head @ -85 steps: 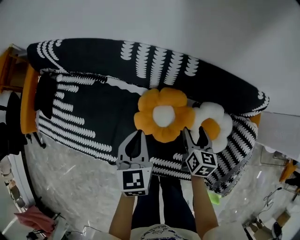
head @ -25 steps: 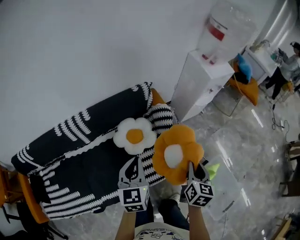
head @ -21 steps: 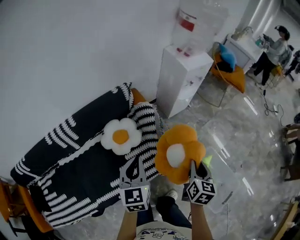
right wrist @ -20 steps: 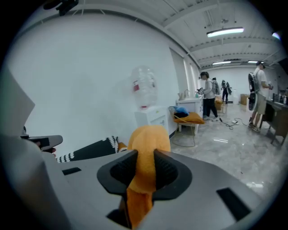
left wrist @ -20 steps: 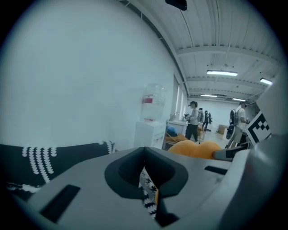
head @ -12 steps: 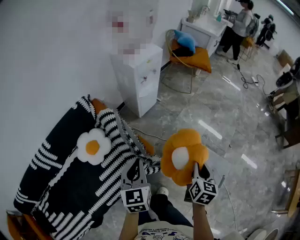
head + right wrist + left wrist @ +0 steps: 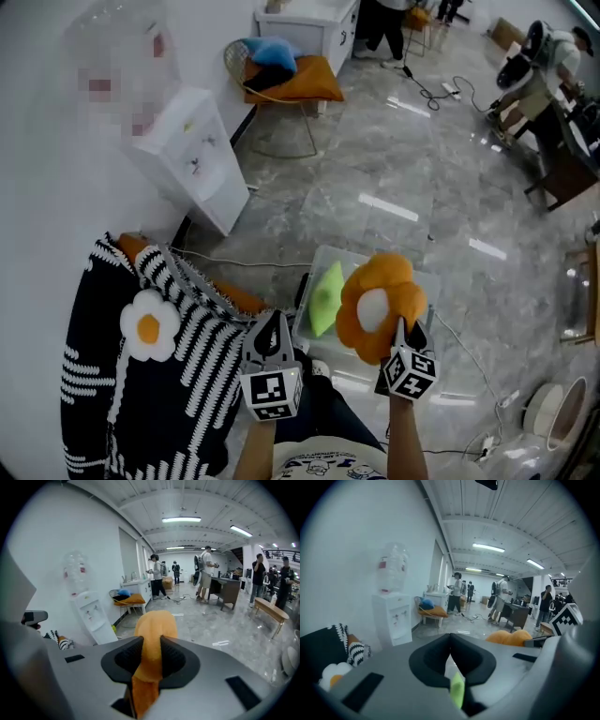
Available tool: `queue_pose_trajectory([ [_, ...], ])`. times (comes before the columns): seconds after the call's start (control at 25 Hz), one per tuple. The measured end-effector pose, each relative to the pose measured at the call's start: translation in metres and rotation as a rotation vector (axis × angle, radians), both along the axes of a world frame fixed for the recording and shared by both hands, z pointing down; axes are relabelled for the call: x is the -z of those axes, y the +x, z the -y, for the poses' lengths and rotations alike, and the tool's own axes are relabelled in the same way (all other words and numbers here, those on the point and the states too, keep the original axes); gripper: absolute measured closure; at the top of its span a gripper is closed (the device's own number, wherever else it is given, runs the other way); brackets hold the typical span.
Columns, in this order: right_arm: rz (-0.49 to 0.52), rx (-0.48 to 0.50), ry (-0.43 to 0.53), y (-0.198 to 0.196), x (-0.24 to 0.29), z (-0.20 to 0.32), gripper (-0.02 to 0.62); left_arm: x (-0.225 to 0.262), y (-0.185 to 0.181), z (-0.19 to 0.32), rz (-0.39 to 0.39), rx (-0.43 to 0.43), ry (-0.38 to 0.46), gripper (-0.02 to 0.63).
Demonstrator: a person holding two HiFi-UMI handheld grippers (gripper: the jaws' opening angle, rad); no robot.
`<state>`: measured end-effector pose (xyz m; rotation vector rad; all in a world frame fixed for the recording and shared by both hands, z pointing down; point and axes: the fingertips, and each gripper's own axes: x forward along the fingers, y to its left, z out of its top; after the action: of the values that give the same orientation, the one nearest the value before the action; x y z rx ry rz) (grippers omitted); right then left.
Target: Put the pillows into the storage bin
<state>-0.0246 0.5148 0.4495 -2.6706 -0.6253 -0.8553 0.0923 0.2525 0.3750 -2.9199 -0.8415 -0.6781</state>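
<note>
An orange flower pillow (image 7: 379, 306) with a white centre hangs from my right gripper (image 7: 403, 328), which is shut on its lower edge. In the right gripper view the orange fabric (image 7: 153, 625) fills the gap between the pads of the right gripper (image 7: 151, 644). It hangs over a clear storage bin (image 7: 356, 253) on the floor, with a green pillow (image 7: 325, 297) inside. My left gripper (image 7: 273, 322) is shut and empty, left of the bin; its tips meet in its own view (image 7: 450, 637). A white flower pillow (image 7: 148, 324) lies on the striped sofa (image 7: 112, 394).
A white water dispenser (image 7: 183, 155) stands against the wall beyond the sofa. Further off is a wire chair (image 7: 281, 80) with an orange cushion and a blue pillow. Cables (image 7: 427, 89) trail over the marble floor. People and desks occupy the far end.
Both grippers have swung right, away from the sofa, with the orange pillow still in the right one. The clear bin with the green pillow has come into view beneath it. The white pillow stays on the sofa.
</note>
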Motion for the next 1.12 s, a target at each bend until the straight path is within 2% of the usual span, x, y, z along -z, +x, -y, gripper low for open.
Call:
queue_pose_trajectory([
  [0.32,0.107,-0.153,-0.027,0.002,-0.074,-0.05,0.488,-0.068,0.046,-0.075,0.063,-0.221,0.059,0.592],
  [0.6,0.242,-0.209,-0.05,0.017,-0.183,-0.092,0.486,-0.155,0.09,-0.133,0.118,-0.377,0.099,0.592],
  [0.76,0.31,-0.206,-0.04,0.026,-0.256,-0.107,0.486,-0.215,0.1,-0.158,0.162,-0.424,0.123,0.592],
  [0.96,0.409,-0.154,-0.049,0.038,-0.356,-0.117,0.483,-0.283,0.101,-0.178,0.215,-0.46,0.144,0.592],
  [1.12,0.503,-0.12,-0.044,0.039,-0.437,-0.122,0.48,-0.331,0.098,-0.192,0.245,-0.468,0.126,0.592],
])
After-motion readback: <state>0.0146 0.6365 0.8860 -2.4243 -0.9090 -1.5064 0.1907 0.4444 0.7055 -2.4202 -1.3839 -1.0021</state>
